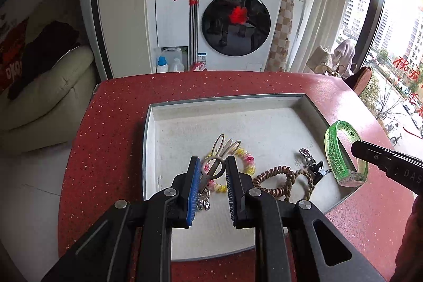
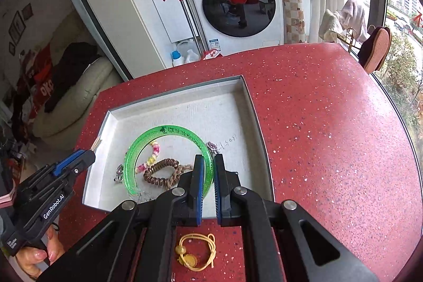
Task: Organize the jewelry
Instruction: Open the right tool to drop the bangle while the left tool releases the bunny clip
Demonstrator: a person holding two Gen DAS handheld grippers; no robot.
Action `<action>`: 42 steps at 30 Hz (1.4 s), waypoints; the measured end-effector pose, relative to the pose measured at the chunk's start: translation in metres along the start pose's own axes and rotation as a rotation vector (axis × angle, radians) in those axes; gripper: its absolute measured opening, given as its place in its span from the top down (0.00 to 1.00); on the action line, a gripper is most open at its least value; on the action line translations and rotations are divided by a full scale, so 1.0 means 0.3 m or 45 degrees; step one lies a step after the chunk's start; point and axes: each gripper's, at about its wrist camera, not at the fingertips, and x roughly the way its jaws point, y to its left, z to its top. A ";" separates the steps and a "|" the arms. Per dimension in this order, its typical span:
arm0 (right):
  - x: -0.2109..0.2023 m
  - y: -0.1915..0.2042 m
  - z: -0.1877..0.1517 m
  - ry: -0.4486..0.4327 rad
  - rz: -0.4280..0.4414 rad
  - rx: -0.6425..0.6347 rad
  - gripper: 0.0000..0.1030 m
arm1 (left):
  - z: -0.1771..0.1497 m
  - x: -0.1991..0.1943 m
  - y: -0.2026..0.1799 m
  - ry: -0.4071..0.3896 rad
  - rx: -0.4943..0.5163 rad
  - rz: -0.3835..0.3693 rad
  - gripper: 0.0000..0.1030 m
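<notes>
My left gripper (image 1: 212, 160) is shut on a beige metal hair clip (image 1: 211, 166) with two long loops, held over the near left of the grey tray (image 1: 224, 99). A small silver charm (image 1: 203, 202) shows just under the clip; I cannot tell if it is attached. My right gripper (image 2: 208, 157) is shut on the rim of a green glitter bangle (image 2: 169, 129), which hangs tilted over the tray (image 2: 171, 91). In the tray lie a yellow and pink bead bracelet (image 2: 152, 157), a brown spiral hair tie (image 2: 161, 171) and a silver piece (image 2: 211, 146).
A yellow cord tie with beads (image 2: 197, 253) lies on the red speckled table (image 2: 330, 123) in front of the tray. A black clip (image 1: 318, 168) and a braided brown tie (image 1: 306, 176) are also in the tray. A washing machine (image 1: 238, 23) stands beyond the table's far edge.
</notes>
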 end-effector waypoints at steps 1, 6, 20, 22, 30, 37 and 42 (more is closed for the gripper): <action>0.020 -0.003 0.012 -0.002 -0.006 0.007 0.92 | 0.007 0.024 0.002 0.019 -0.006 -0.001 0.63; 0.119 -0.010 0.054 0.002 -0.032 0.028 0.92 | 0.025 0.114 0.015 0.067 -0.015 0.041 0.63; 0.269 -0.001 0.057 0.085 -0.079 0.034 0.92 | 0.006 0.246 -0.008 0.145 0.034 0.090 0.63; 0.276 -0.001 0.054 0.090 -0.078 0.031 0.91 | 0.001 0.250 -0.013 0.140 0.040 0.097 0.63; 0.283 0.009 0.053 0.075 -0.057 0.004 0.86 | -0.001 0.249 -0.028 0.124 0.076 0.125 0.63; 0.248 0.014 0.046 0.042 0.000 0.017 0.56 | -0.008 0.234 -0.037 0.124 0.059 0.145 0.63; 0.182 0.024 0.041 -0.012 0.047 0.033 0.48 | -0.006 0.219 -0.032 0.121 0.030 0.148 0.63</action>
